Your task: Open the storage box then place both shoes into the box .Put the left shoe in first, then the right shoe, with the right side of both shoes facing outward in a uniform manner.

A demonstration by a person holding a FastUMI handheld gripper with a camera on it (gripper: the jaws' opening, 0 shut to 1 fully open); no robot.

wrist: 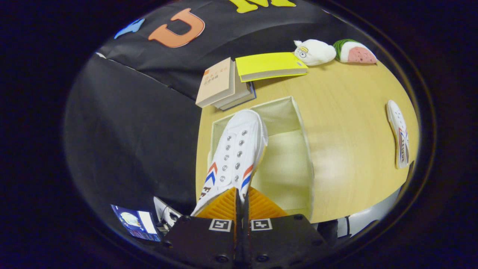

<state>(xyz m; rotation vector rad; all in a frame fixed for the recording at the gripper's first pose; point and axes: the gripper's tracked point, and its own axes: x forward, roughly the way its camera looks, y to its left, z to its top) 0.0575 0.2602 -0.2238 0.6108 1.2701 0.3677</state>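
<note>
My gripper (241,201) is shut on the heel end of a white canvas shoe (235,153) with red and blue chevrons and metal eyelets. The shoe points away from me, toe forward, hanging over the left part of an open beige fabric storage box (304,149) on the wooden table. The box is open at the top and its inside floor shows to the right of the shoe. The second white shoe (399,132) lies on its side far off to the right on the table, beyond the box.
Behind the box lie a stack of books (222,84) and a yellow book (270,65). A white plush toy (314,52) and a watermelon plush (354,52) sit at the far back. The wooden table (347,112) ends in a curved edge at right. A small screen (136,222) glows low left.
</note>
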